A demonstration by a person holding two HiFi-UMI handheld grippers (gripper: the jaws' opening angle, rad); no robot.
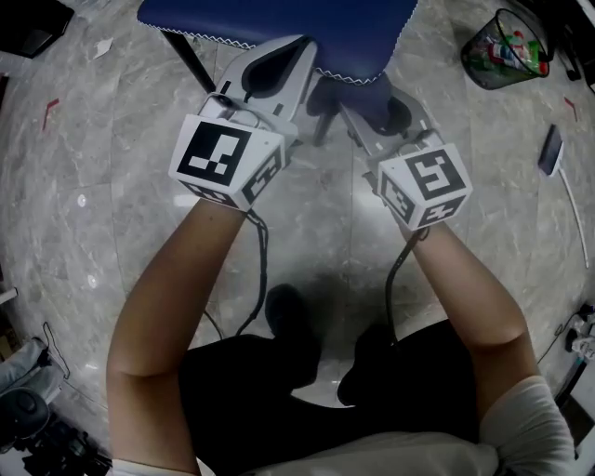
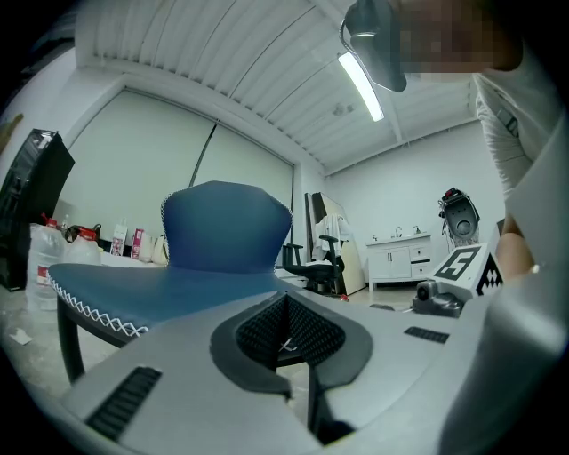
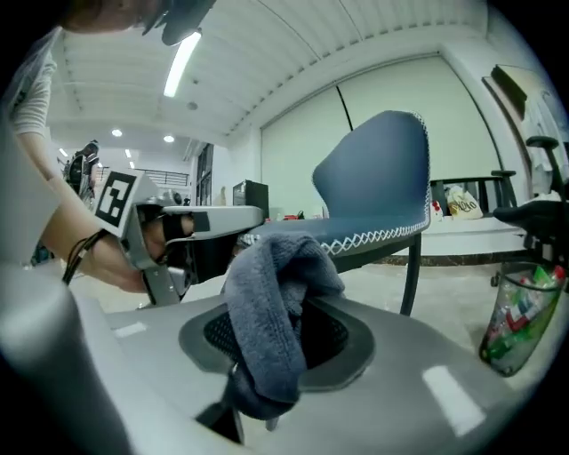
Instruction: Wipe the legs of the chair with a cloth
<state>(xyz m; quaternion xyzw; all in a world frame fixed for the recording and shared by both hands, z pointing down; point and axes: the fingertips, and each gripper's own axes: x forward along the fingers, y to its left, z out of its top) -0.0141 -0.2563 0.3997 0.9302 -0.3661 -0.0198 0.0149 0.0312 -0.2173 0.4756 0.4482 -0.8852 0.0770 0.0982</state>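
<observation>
A blue chair (image 1: pixel 279 23) with white edge stitching stands just ahead of me; one black leg (image 1: pixel 191 60) slants down under its seat. My right gripper (image 1: pixel 376 107) is shut on a grey-blue cloth (image 3: pixel 271 311), which bunches up out of the jaws and droops over them. In the head view the cloth (image 1: pixel 370 98) sits right below the seat's front edge. My left gripper (image 1: pixel 293 51) is shut with nothing in it, its tip at the seat's front edge, left of the cloth. The left gripper view shows the chair (image 2: pixel 222 240) and a front leg (image 2: pixel 69 342).
A wire waste basket (image 1: pixel 507 46) full of rubbish stands on the marble floor at the far right, also in the right gripper view as the basket (image 3: pixel 520 320). A flat dark device (image 1: pixel 550 149) with a white cable lies nearby. Office chairs and cabinets stand farther back.
</observation>
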